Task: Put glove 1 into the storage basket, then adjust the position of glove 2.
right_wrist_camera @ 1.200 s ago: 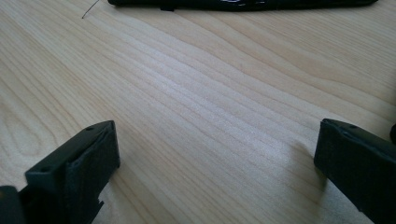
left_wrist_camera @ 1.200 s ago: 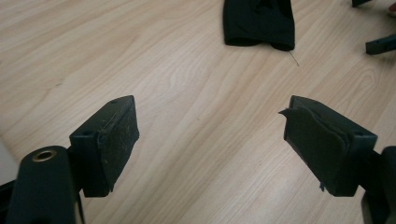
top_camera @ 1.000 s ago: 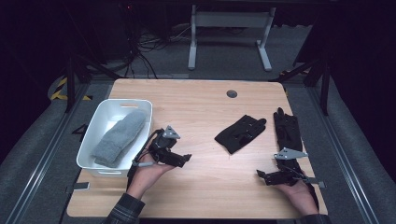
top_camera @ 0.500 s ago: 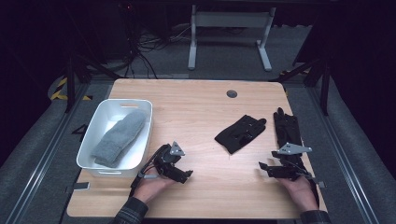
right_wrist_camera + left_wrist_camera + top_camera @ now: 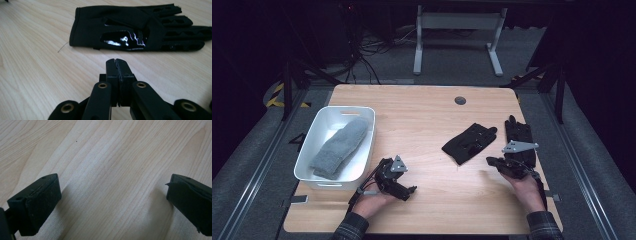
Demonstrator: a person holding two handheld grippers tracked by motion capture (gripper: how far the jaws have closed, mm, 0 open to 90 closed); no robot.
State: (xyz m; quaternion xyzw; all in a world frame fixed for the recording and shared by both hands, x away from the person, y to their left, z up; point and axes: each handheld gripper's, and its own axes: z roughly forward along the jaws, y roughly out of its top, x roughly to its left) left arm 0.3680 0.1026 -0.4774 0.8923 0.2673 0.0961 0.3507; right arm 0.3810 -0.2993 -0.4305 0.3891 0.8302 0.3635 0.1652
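Left hand-held gripper, jaws wide and empty, and right hand-held gripper, jaws closed and empty, rest on the bare light wooden counter; a black fabric glove lies just beyond the right one, its fingertips cut off in the right gripper view.

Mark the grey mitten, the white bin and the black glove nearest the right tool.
grey mitten [image 5: 339,147], high view, middle of its body.
white bin [image 5: 343,109], high view, far rim.
black glove [image 5: 130,27], right gripper view, palm.

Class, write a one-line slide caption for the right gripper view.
Shut tongs rest on the wooden table, pointing at a black glove lying flat ahead.

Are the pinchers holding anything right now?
No. The left gripper is open over bare table, and the right gripper is shut on nothing, short of the black glove.
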